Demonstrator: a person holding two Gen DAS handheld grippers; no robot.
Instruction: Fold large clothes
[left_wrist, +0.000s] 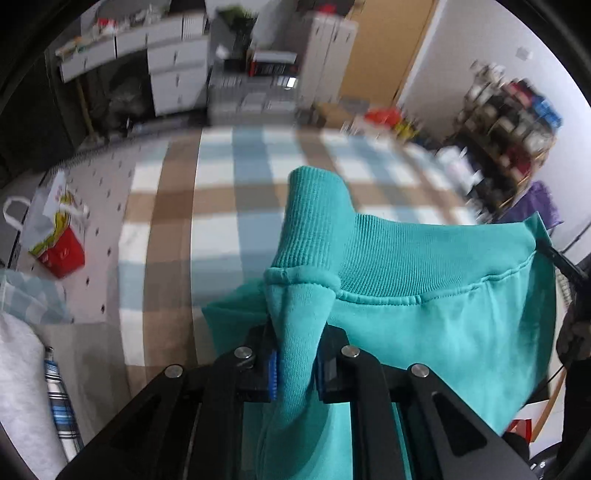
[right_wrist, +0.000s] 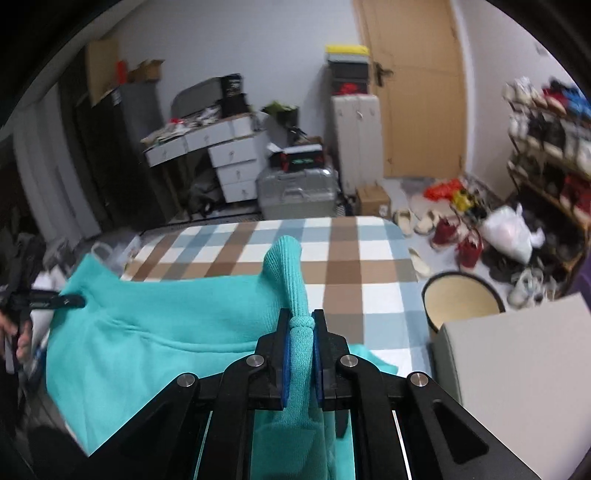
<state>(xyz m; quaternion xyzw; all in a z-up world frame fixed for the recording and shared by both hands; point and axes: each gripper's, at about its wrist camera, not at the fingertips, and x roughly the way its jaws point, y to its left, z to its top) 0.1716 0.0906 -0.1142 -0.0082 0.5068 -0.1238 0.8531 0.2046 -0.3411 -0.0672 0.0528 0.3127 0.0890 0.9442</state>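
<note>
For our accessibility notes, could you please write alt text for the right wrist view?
The right gripper pinches a bunched ribbed edge of a teal garment above a checked bed. Beyond lie a bin, a shoe rack and a door.

Teal sweatshirt; bedcover checked brown, blue, white; black gripper, blue pads.

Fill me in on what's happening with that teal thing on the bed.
A person is folding a teal sweatshirt over a checked bedspread, holding a gripper in each hand. The left gripper is shut on a bunched corner by the ribbed hem. The right gripper is shut on the hem's other corner. The hem stretches between the two grippers, lifted above the bed, while the rest of the sweatshirt hangs below them. No fold is laid down yet.
</note>
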